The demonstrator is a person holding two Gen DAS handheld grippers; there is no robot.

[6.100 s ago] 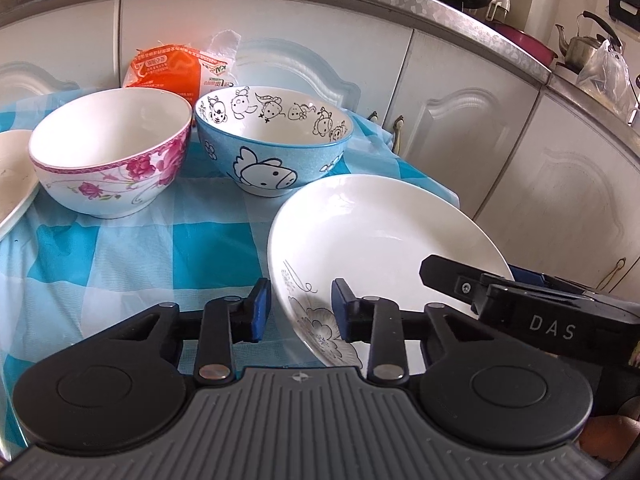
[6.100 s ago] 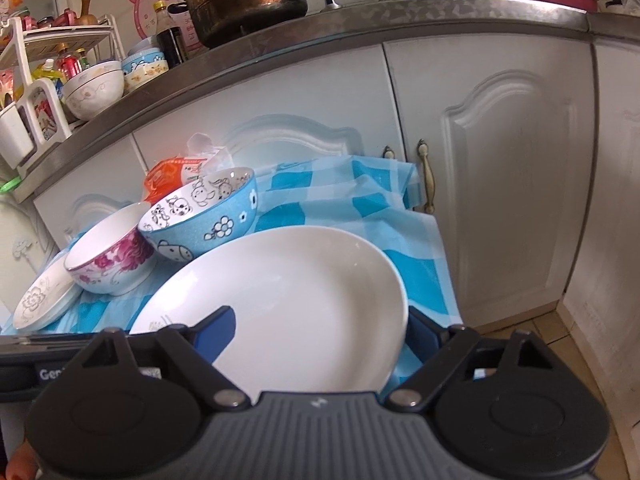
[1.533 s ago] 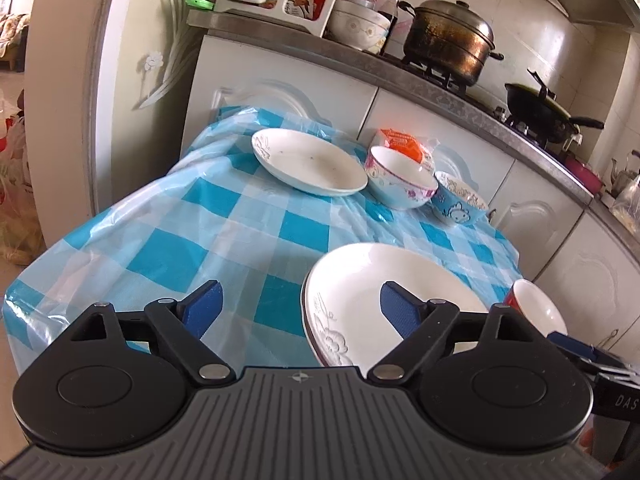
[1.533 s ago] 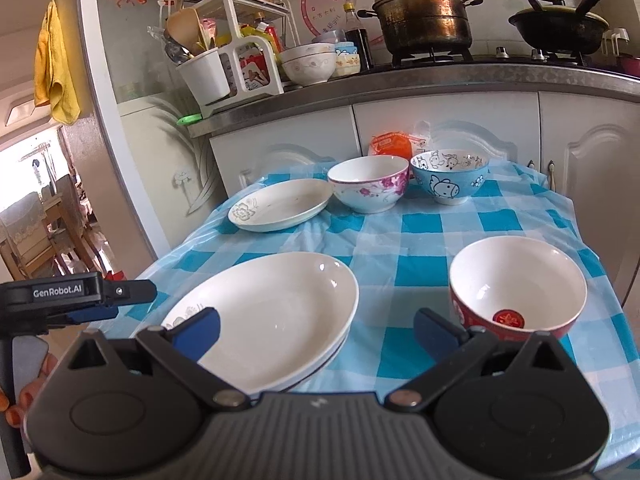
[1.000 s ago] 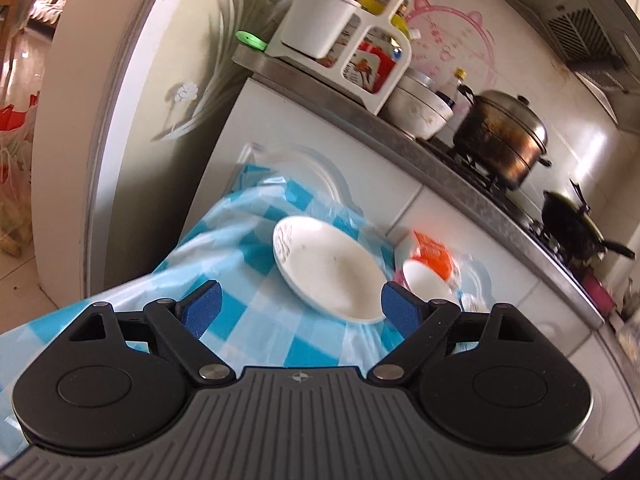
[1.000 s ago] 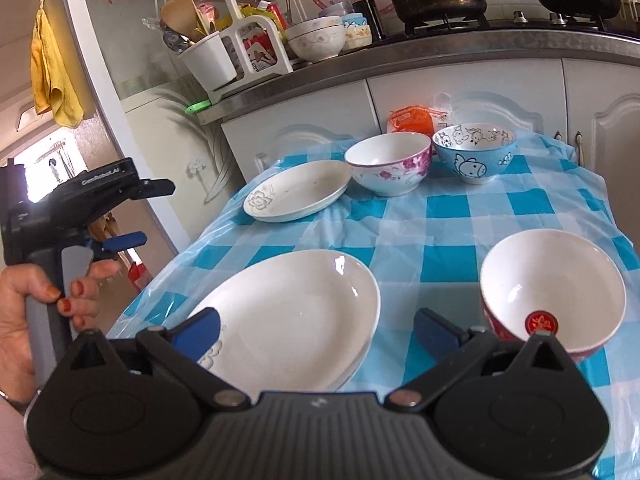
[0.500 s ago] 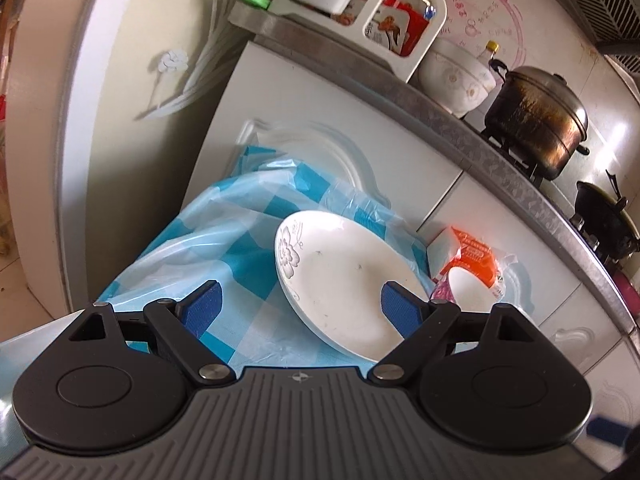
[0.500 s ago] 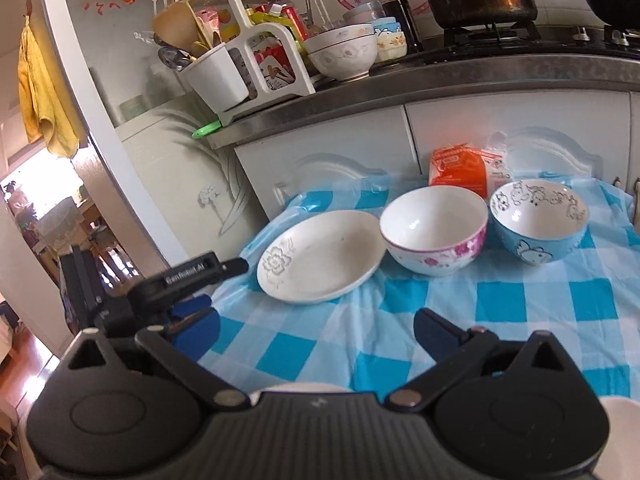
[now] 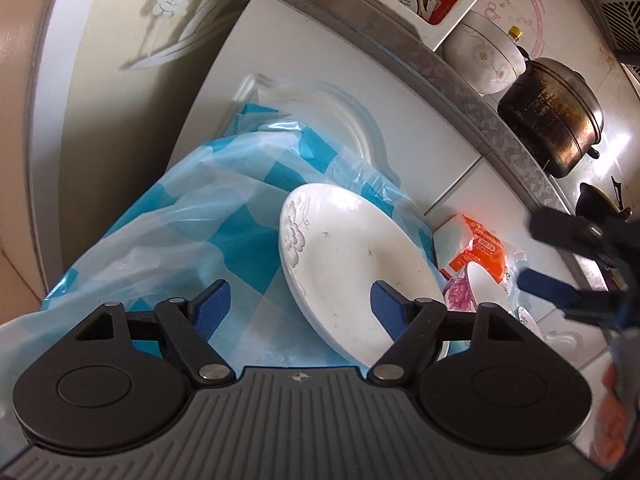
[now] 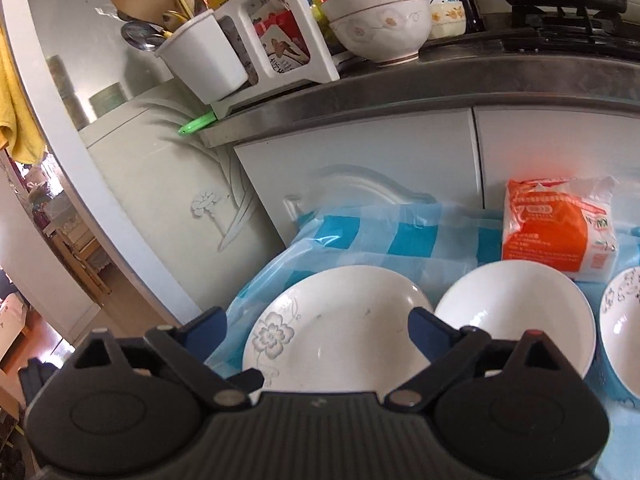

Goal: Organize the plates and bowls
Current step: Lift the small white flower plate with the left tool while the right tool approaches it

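A white plate with a grey flower print [image 9: 352,264] lies on the blue checked tablecloth [image 9: 200,232] near the cabinets; it also shows in the right wrist view [image 10: 340,332]. My left gripper [image 9: 296,300] is open and empty, close over the plate's near edge. My right gripper [image 10: 318,326] is open and empty, just above the same plate; it shows in the left wrist view [image 9: 560,260]. A white bowl with pink flowers [image 10: 516,320] stands right of the plate. A blue cartoon bowl [image 10: 624,320] stands at the right edge.
An orange and white packet [image 10: 556,236] lies behind the bowls against the white cabinet doors [image 10: 360,152]. The counter above holds a white rack [image 10: 260,32], a bowl [image 10: 380,20] and a dark pot [image 9: 552,116]. The table's left edge drops beside a grey fridge [image 10: 160,200].
Both grippers have moved in towards the far flowered plate, which now fills more of each view. The near plates and the red bowl have left the views. Both stay open.
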